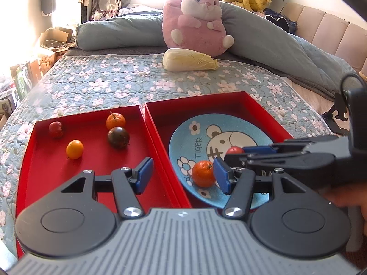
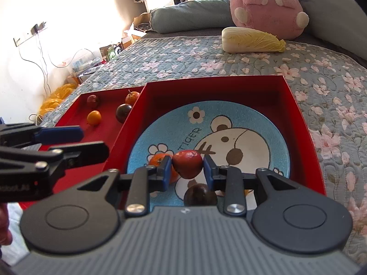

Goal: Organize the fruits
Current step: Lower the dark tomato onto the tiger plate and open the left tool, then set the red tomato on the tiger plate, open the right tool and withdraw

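Note:
My right gripper [image 2: 187, 168] is shut on a red fruit [image 2: 187, 163] and holds it over the blue tiger plate [image 2: 263, 119] in the right red tray [image 2: 296, 105]. An orange tangerine [image 2: 157, 159] and a dark round fruit [image 2: 200, 196] lie on the plate under it. My left gripper [image 1: 183, 175] is open and empty over the ridge between the trays; the tangerine [image 1: 203, 173] shows by its right finger. The left red tray [image 1: 45, 171] holds a tangerine [image 1: 115, 121], a dark tomato [image 1: 118, 137], a yellow-orange fruit [image 1: 74, 149] and a small red fruit [image 1: 56, 129].
The trays rest on a floral quilted bed [image 1: 103, 80]. A napa cabbage [image 1: 190, 60], a pink plush toy [image 1: 197, 20] and a rolled grey duvet [image 1: 275, 43] lie behind. Cardboard boxes [image 1: 52, 43] stand past the bed's left edge.

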